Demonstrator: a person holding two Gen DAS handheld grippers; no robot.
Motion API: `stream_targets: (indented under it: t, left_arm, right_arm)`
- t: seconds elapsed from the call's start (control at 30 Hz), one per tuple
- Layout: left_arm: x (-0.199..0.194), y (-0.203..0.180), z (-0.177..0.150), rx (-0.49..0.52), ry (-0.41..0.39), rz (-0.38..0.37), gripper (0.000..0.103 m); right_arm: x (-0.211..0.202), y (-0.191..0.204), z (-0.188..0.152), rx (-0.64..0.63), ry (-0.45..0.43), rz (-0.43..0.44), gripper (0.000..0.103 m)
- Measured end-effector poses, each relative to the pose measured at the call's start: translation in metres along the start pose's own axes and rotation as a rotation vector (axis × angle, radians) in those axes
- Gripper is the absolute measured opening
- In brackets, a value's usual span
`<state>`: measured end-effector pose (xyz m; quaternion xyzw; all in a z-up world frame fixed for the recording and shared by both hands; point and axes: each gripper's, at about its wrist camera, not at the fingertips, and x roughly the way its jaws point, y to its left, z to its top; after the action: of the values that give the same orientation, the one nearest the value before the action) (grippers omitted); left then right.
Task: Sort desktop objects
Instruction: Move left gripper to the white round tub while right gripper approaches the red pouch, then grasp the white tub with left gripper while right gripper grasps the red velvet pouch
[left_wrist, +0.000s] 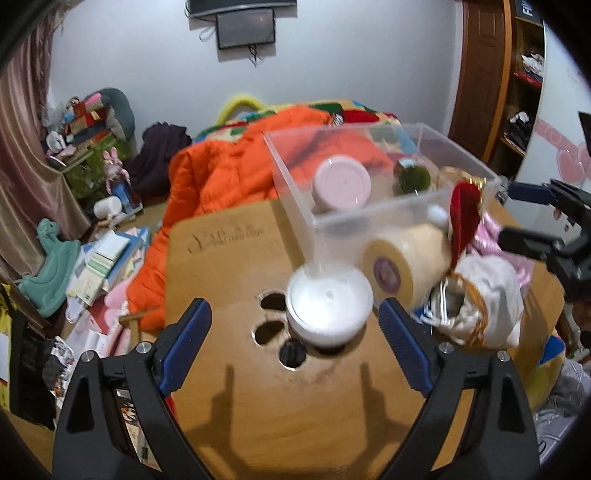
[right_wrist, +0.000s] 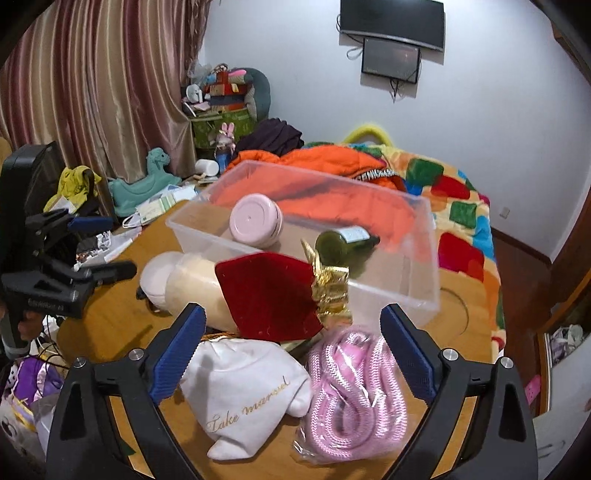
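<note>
My left claw gapes around nothing, white jar at twelve o'clock; my right claw gapes over the white pouch and pink rope. Clear bin holds pink jar and green bottle; most things remain on the bench.

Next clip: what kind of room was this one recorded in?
Most likely a lived-in bedroom at home. A bed with a patchwork quilt and an orange duvet lies just beyond the wooden table, pink curtains hang at the side, and a wall-mounted screen faces the bed.
</note>
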<state>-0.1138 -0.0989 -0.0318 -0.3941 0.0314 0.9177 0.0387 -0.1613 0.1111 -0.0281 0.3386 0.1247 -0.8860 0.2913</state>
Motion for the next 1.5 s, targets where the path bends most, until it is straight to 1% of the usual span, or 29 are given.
stream_targets:
  t: [0.07,0.17,0.33,0.47,0.6,0.7,0.83,0.87,0.9,0.93,1.03,1.07,1.13,1.17,1.2,1.5]
  left_arm:
    - [0.005,-0.002,-0.005,0.010,0.015,-0.020,0.092]
    - [0.012,-0.008,-0.010,0.033,0.023,-0.022,0.092]
    - [0.026,-0.010,-0.008,0.014,0.054,-0.041,0.092]
    - [0.035,-0.013,-0.005,0.010,0.057,-0.033,0.092]
    - [0.038,-0.015,-0.002,0.007,0.051,-0.040,0.092]
    - [0.039,-0.017,0.000,0.008,0.041,-0.033,0.092]
    - [0.041,-0.018,0.002,0.002,0.032,-0.035,0.092]
    - [0.041,-0.018,0.002,0.003,0.027,-0.031,0.092]
    - [0.040,-0.019,0.002,0.003,0.025,-0.030,0.090]
    - [0.040,-0.019,0.003,0.003,0.024,-0.031,0.086]
    - [0.043,-0.019,0.004,-0.002,0.033,-0.048,0.078]
    - [0.043,-0.019,0.004,-0.001,0.034,-0.053,0.077]
    - [0.043,-0.021,0.003,0.005,0.030,-0.049,0.072]
    - [0.043,-0.023,0.003,0.009,0.027,-0.046,0.070]
    - [0.044,-0.024,0.002,0.011,0.027,-0.046,0.065]
    - [0.038,-0.024,-0.005,-0.011,-0.002,-0.018,0.065]
  right_arm:
    - [0.009,-0.003,-0.001,0.028,0.025,0.023,0.094]
    - [0.020,-0.005,-0.002,0.055,0.045,0.036,0.094]
    - [0.032,-0.007,-0.002,0.072,0.061,0.072,0.094]
    - [0.039,-0.006,0.000,0.072,0.052,0.070,0.094]
    - [0.042,-0.008,0.001,0.093,0.038,0.103,0.094]
    - [0.046,-0.012,0.002,0.118,0.043,0.129,0.086]
    - [0.050,-0.014,0.000,0.131,0.055,0.158,0.067]
    - [0.050,-0.015,-0.001,0.135,0.051,0.167,0.065]
    - [0.049,-0.016,-0.002,0.142,0.050,0.179,0.059]
    - [0.049,-0.019,-0.002,0.152,0.049,0.191,0.051]
    - [0.049,-0.025,-0.004,0.183,0.055,0.238,0.039]
    - [0.050,-0.026,-0.005,0.188,0.054,0.243,0.037]
    - [0.048,-0.027,-0.007,0.195,0.051,0.250,0.030]
    - [0.047,-0.027,-0.008,0.198,0.048,0.254,0.029]
    - [0.045,-0.027,-0.009,0.199,0.048,0.256,0.027]
    - [0.023,-0.023,-0.015,0.178,0.007,0.230,0.024]
